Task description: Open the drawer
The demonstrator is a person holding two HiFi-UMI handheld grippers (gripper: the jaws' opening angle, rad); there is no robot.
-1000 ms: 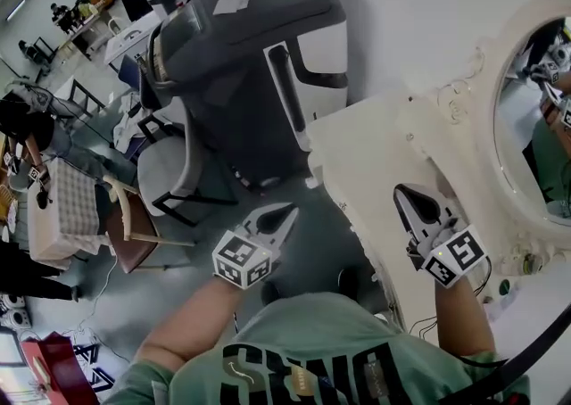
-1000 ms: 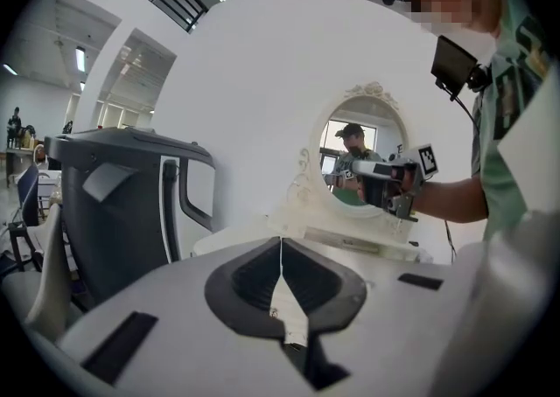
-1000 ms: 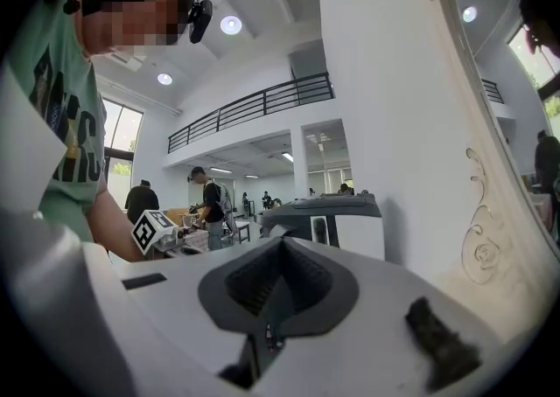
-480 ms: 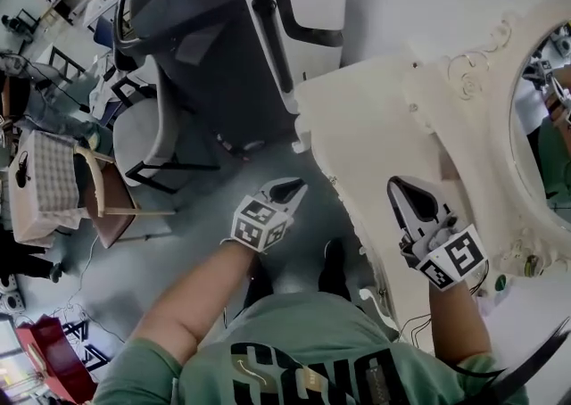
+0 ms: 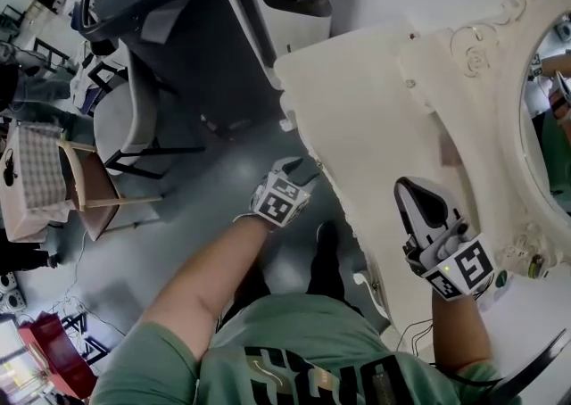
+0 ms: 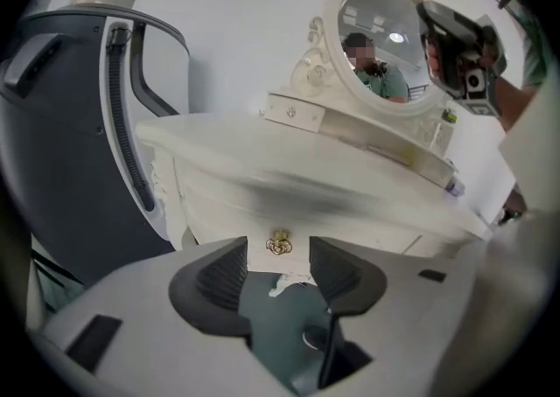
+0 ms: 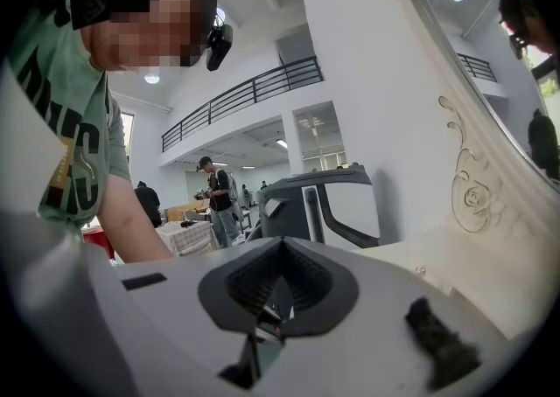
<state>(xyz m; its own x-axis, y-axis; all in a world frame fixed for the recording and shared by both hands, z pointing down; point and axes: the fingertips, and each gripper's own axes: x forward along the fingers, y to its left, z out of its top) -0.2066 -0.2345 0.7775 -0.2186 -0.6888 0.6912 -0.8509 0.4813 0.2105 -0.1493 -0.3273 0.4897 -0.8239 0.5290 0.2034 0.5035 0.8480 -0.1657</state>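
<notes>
Head view: two tongs. The left tongs (image 5: pixel 300 168) hang at the desk (image 5: pixel 357 118) front edge, with open floor (image 5: pixel 178 216) to their left. The right tongs (image 5: pixel 417 196) are over the desk top.

Left gripper view: the jaws have just been opening and stand apart, empty. Only here shows the one gold knob (image 6: pixel 279 245) of the shut drawer (image 6: pixel 245 207), just ahead of their gap.

Right gripper view: jaws together, holding nothing.

White dresser (image 5: pixel 357 118), left hand-held gripper (image 5: pixel 301 170) beside it
</notes>
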